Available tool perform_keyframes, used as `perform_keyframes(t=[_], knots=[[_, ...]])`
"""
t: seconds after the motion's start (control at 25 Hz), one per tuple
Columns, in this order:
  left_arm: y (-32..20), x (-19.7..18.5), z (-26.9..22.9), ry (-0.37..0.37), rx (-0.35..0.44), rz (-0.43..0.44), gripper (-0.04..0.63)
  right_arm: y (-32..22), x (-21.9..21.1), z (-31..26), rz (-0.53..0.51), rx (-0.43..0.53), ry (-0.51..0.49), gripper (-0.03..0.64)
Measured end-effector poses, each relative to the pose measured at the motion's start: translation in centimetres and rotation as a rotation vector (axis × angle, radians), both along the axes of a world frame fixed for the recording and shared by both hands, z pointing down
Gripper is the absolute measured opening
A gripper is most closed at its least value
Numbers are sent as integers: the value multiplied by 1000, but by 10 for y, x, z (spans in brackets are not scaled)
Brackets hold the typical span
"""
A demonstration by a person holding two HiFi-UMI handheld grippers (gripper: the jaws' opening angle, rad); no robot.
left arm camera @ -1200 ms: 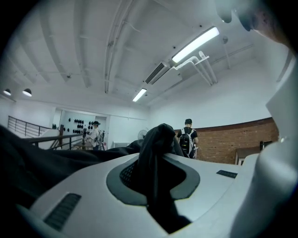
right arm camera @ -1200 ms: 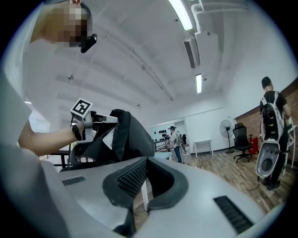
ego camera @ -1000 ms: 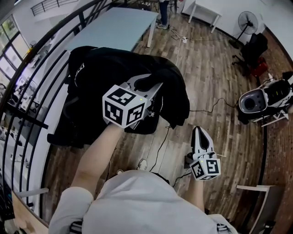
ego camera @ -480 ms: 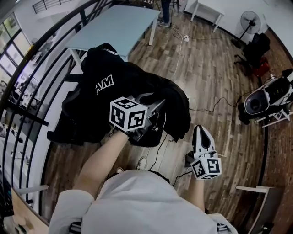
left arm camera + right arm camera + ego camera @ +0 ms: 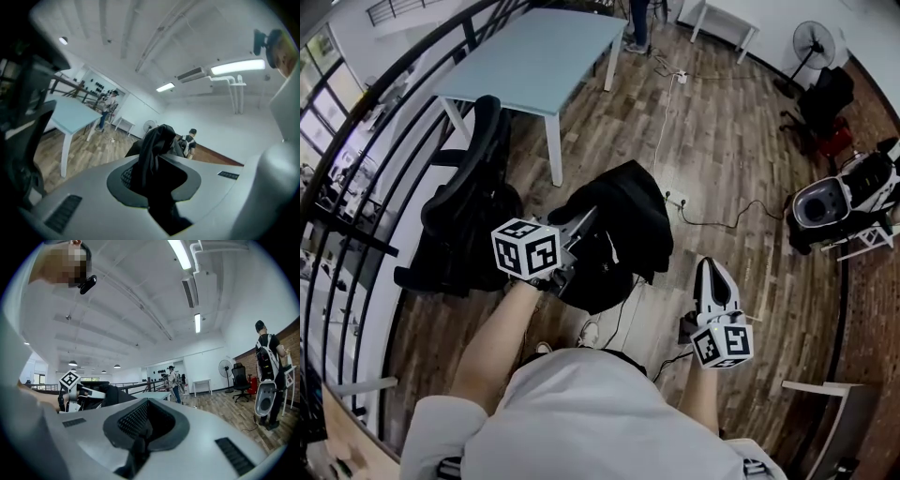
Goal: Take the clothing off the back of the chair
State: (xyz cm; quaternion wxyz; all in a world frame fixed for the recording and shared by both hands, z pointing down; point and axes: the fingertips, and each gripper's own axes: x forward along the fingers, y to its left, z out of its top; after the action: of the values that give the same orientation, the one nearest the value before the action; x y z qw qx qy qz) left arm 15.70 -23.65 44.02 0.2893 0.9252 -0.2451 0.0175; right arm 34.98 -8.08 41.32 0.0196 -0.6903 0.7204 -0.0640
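Seen from your head camera, you stand on a wooden plank floor [image 5: 722,159] and look steeply down over your own pale shirt and bare forearms. Your left gripper [image 5: 584,225] reaches forward at the centre of the picture, and its marker cube [image 5: 526,248] faces the camera. Its jaws are clenched on a bunch of black clothing [image 5: 623,220]. The garment hangs from the jaws in a dark, crumpled heap, partly draped over the gripper and trailing toward the floor on its right side. The left gripper view shows the same grasp close up: a fold of black fabric is pinched between the two pads and rises in a peak beyond them.

The black office chair [image 5: 469,202] stands to the left of the garment, clearly apart from it, and its curved back is bare. Behind the chair is a pale blue table [image 5: 534,56] with white legs. A dark metal railing [image 5: 366,141] curves along the left edge.

Your right gripper [image 5: 710,272] is low on the right, well away from the clothing. In the right gripper view its jaws are closed together with nothing between them. That view also shows your left gripper and the dark garment off to the left.

A standing fan [image 5: 807,42] is at the far upper right, and a black cable [image 5: 727,217] lies across the floor.
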Motion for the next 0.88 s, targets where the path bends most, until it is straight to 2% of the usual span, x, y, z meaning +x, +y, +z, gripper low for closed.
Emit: perform_keyframes(t=[0.08,0.16,0.36,0.52,0.72,0.88], knots=[[-2,-24,23,39,-85,-65,77,-2,-2,3,-16,-2,-5,20],[5,-34,31,52,-95,-87,77,-6,-5,5,-33,-5,-7,20],[32,-37,16,1,20,-61,77,-16,-19,1,-69,1,0,20],[42,-42,12,-78,104,-77,77,-19,-27,-1,-95,6,-1,20],[30,-82,5,-150,173,-180,77,-23,-41,0,-122,3,-5,20],[19,-119,-7,-127,182,-275,77,-29,-53,-2,-150,12,-5,20]])
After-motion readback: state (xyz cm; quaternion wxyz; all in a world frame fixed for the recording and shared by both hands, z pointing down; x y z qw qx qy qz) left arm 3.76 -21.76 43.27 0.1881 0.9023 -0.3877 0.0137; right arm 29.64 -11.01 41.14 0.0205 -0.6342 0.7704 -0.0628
